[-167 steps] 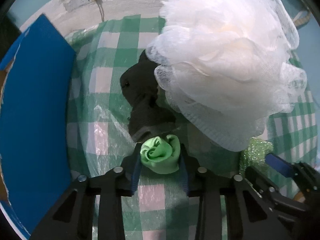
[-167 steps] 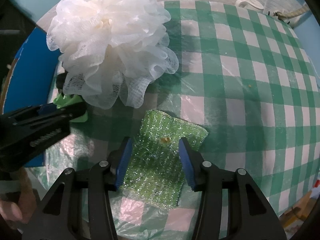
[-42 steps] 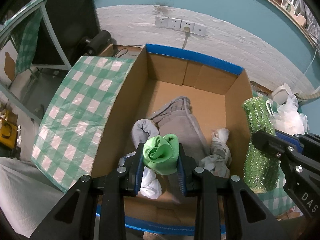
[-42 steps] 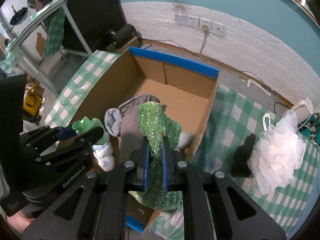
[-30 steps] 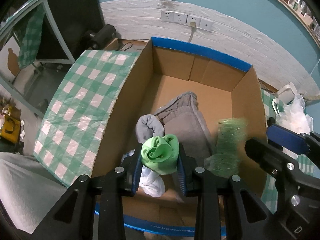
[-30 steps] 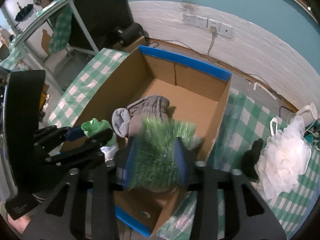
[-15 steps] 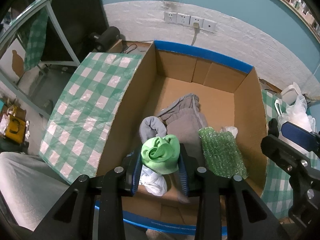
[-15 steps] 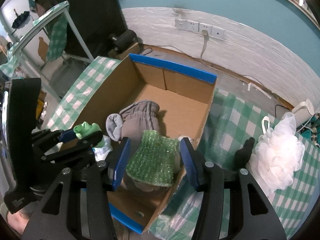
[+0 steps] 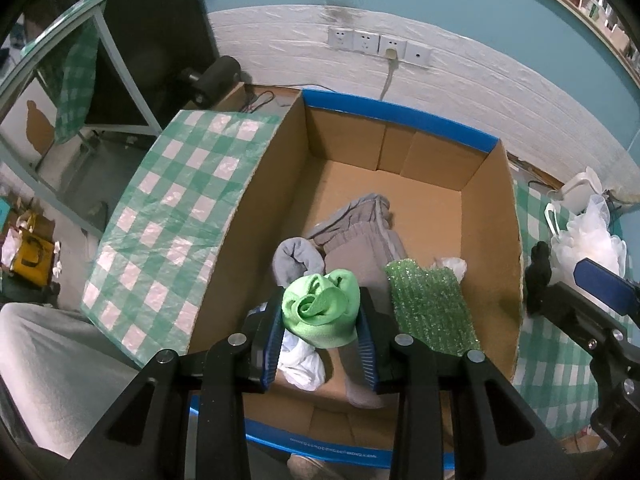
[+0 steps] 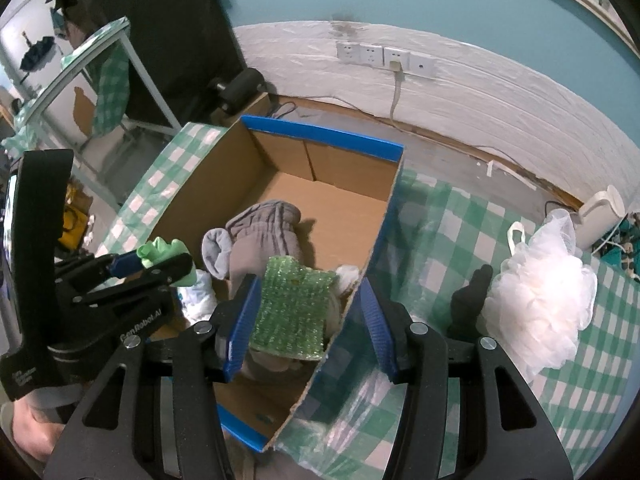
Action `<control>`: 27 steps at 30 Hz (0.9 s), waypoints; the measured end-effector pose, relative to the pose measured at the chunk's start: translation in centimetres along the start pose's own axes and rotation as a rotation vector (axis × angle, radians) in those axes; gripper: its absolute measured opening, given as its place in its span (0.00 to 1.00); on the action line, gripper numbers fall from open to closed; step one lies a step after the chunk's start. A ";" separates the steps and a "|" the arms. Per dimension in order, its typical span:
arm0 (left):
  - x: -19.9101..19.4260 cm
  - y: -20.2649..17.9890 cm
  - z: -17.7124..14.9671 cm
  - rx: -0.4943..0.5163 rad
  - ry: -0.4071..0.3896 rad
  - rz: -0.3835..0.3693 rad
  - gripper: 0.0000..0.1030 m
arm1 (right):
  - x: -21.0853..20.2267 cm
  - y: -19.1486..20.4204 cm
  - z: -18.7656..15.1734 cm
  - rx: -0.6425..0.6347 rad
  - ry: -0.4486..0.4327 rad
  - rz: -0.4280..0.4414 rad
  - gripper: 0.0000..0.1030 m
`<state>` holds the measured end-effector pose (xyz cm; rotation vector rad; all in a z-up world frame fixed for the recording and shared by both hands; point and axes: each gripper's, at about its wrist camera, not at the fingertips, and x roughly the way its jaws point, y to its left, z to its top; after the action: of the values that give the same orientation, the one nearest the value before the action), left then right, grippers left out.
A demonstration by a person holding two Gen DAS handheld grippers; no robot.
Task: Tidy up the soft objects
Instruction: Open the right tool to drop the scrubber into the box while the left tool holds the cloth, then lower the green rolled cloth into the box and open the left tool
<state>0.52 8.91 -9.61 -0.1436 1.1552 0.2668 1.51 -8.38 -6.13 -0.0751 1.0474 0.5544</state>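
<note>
With the green sponge (image 10: 294, 312) already lying in the cardboard box (image 9: 496, 216) under the spread right hand-held gripper (image 10: 306, 322), the left hand-held gripper (image 9: 320, 330), its jaws just easing apart around the green cloth roll (image 9: 320, 308), should spread fully above the grey clothes (image 9: 360, 240).

Both point steeply down: the left gripper (image 9: 319, 344), jaws just easing apart, holds something between its pads, while the right gripper (image 10: 310, 320) stands open, empty.

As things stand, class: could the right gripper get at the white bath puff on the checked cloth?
Probably yes: the right gripper is open and empty, and the white bath puff lies uncovered, with only a black item beside it.
</note>
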 end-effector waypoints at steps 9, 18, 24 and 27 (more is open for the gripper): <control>0.5 -0.7 -0.3 0.004 0.058 -0.034 0.33 | -0.9 -0.9 -0.3 0.012 -0.017 0.010 0.58; 0.8 -0.1 -0.1 -0.039 0.093 -0.041 0.35 | -1.5 -1.4 -0.7 0.020 -0.024 0.013 0.58; 1.1 -0.3 -0.4 -0.040 0.105 -0.063 0.42 | -1.7 -1.8 -0.9 0.027 -0.025 0.012 0.58; 0.8 -0.4 -0.4 -0.037 0.094 -0.074 0.42 | -1.9 -1.9 -0.9 0.030 -0.027 0.012 0.58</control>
<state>0.60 8.53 -10.46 -0.2332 1.2360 0.2176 0.95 -11.04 -5.39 -0.0345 1.0303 0.5495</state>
